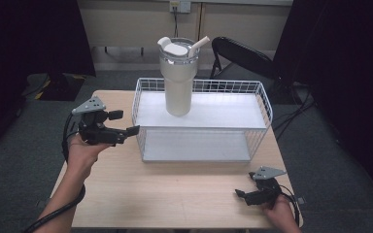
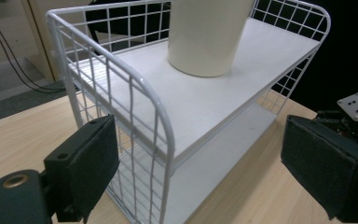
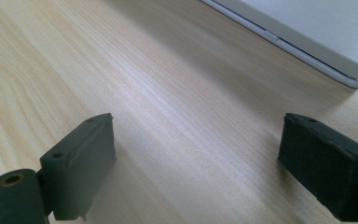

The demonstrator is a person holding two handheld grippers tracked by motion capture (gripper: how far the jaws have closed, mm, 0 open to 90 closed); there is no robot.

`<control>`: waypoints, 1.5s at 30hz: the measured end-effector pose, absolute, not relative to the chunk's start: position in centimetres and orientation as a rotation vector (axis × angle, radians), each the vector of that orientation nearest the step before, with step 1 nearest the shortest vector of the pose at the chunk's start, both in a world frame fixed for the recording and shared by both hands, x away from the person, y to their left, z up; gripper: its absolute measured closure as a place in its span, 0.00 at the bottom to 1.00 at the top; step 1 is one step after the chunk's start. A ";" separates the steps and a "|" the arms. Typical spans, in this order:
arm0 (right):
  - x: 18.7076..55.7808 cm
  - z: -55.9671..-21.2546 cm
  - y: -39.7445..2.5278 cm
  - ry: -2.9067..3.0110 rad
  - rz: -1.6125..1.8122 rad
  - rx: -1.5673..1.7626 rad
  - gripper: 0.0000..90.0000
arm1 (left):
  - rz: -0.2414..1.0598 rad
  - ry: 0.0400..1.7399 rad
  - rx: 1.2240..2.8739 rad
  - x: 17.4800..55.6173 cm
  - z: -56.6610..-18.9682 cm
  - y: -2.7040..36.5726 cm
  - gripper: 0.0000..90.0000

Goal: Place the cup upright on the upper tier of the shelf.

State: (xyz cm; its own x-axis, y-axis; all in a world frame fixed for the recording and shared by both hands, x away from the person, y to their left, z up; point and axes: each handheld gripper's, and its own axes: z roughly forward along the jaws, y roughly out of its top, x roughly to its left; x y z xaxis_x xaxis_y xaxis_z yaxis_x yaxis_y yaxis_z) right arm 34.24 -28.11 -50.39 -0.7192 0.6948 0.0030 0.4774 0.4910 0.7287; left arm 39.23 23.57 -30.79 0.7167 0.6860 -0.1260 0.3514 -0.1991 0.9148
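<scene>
Leftmost in the high view, the left gripper (image 1: 126, 133) is held above the tabletop (image 1: 175, 194) in the person's left hand (image 1: 80, 153), a grey three-cornered plate on top and a black cable trailing back along the forearm. Its jaws point toward the left end of the white wire rack (image 1: 141, 104) and stand wide apart with nothing between the pads. In the left gripper view the jaws frame that near corner of the rack (image 2: 154, 100), one pad just beside the wire grid; whether it touches cannot be told.

Centrally, the rack sits on the far half of the tabletop and carries two white shelves, an upper one and a lower one. A cream tumbler (image 1: 178, 80) with a lid, handle and straw stands upright on the upper shelf, toward its left half; its base (image 2: 205, 35) rests flat on the shelf board.

Further right, the right gripper (image 1: 243, 194) lies low near the front right corner of the tabletop, held by the right hand (image 1: 281, 213), well apart from the rack. Its jaws are spread wide and empty over bare wood (image 3: 177, 107), with a corner of the rack's lower shelf (image 3: 317, 32) beyond.
</scene>
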 end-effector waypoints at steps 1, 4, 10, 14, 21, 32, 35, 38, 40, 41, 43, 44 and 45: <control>34.2 -50.4 -28.1 2.448 1.060 0.991 0.11 | 0.374 0.818 1.808 39.2 -30.9 23.7 0.12; 34.2 -50.4 -28.1 2.448 1.061 0.991 0.11 | 0.384 0.822 1.807 39.0 -31.4 24.0 0.13; 34.2 -50.4 -28.1 2.447 1.060 0.991 0.11 | 0.376 0.844 1.792 38.8 -32.4 24.5 0.13; 34.2 -50.4 -28.1 2.447 1.061 0.991 0.11 | 0.383 0.849 1.793 38.7 -33.1 24.8 0.13; 34.2 -50.4 -28.1 2.447 1.060 0.991 0.11 | 0.376 0.876 1.781 38.6 -34.3 25.2 0.14; 34.2 -50.4 -28.1 2.447 1.060 0.991 0.11 | 0.348 0.910 1.783 38.5 -36.7 25.7 0.14; 34.2 -50.4 -28.1 2.447 1.060 0.992 0.11 | 0.340 0.914 1.784 38.5 -37.4 25.7 0.14; 34.2 -50.4 -28.1 2.447 1.060 0.992 0.11 | 0.333 0.916 1.785 38.4 -38.1 25.8 0.14; 34.2 -50.4 -28.1 2.447 1.060 0.992 0.11 | 0.333 0.919 1.788 38.3 -38.5 25.8 0.14; 34.2 -50.4 -28.1 2.447 1.061 0.991 0.11 | 0.329 0.923 1.790 38.2 -38.7 25.8 0.14; 34.2 -50.4 -28.1 2.447 1.060 0.991 0.11 | 0.323 0.928 1.790 38.2 -39.1 25.9 0.14; 34.2 -50.4 -28.1 2.447 1.060 0.992 0.11 | 0.319 0.932 1.788 38.2 -39.3 25.9 0.14; 34.2 -50.4 -28.1 2.447 1.060 0.991 0.11 | 0.319 0.931 1.788 38.1 -39.4 25.9 0.14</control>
State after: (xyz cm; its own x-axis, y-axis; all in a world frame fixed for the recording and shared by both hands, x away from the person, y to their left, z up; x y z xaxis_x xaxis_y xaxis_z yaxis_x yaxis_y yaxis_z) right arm 34.23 -28.11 -50.39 -0.7189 0.6951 0.0025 0.4770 0.4908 0.7291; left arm 38.13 25.90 -39.43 0.6622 0.7200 -0.2075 0.4409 -0.1505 0.8849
